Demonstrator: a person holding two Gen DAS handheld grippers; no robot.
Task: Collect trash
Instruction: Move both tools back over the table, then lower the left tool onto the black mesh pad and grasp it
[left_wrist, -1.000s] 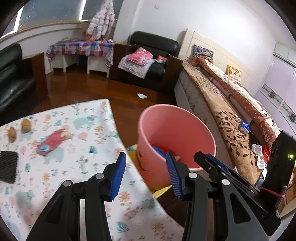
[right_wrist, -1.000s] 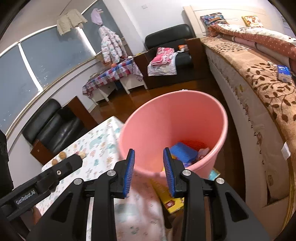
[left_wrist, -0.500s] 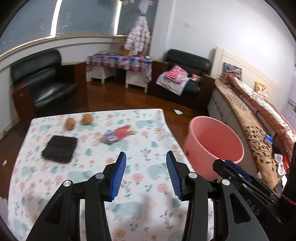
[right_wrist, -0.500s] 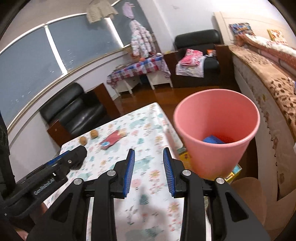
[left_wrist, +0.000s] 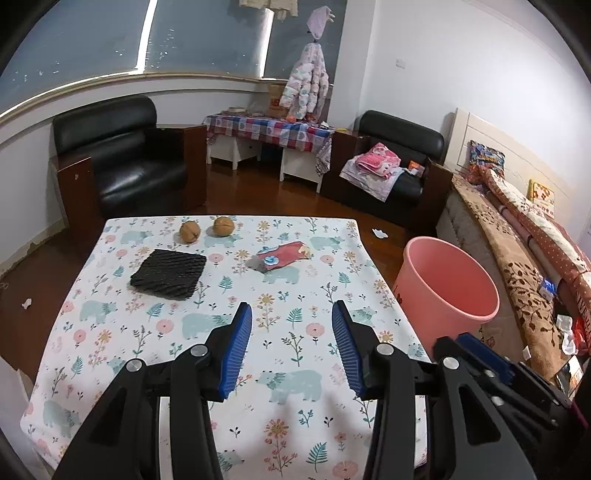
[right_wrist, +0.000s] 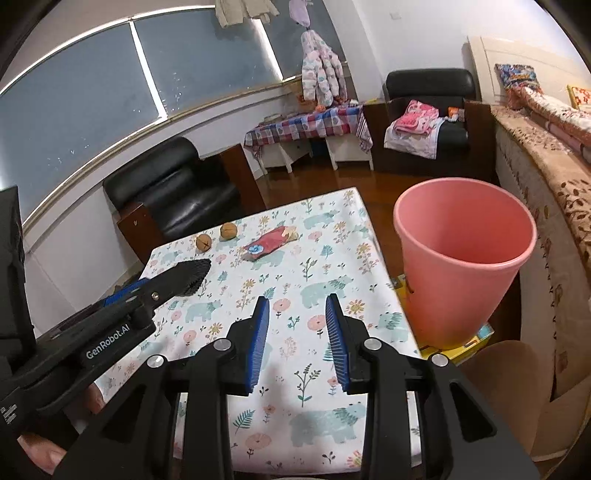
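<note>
A pink bucket (left_wrist: 448, 284) stands on the floor off the table's right edge; it also shows in the right wrist view (right_wrist: 465, 258). On the floral tablecloth (left_wrist: 207, 332) lie a red wrapper (left_wrist: 282, 254), a black foam net (left_wrist: 170, 273) and two walnuts (left_wrist: 207, 229). The wrapper (right_wrist: 271, 242) and walnuts (right_wrist: 216, 236) also show in the right wrist view. My left gripper (left_wrist: 291, 343) is open and empty above the near part of the table. My right gripper (right_wrist: 297, 339) is open and empty, right of the left one.
A black armchair (left_wrist: 122, 158) stands beyond the table's far left. A second chair with clothes (left_wrist: 391, 173) and a checked side table (left_wrist: 269, 133) stand at the back. A bed with patterned covers (left_wrist: 517, 236) runs along the right. Paper scraps (left_wrist: 378, 233) lie on the wooden floor.
Both grippers have pulled back from over the bucket and swung left, now facing the table. Both stay open and empty.
</note>
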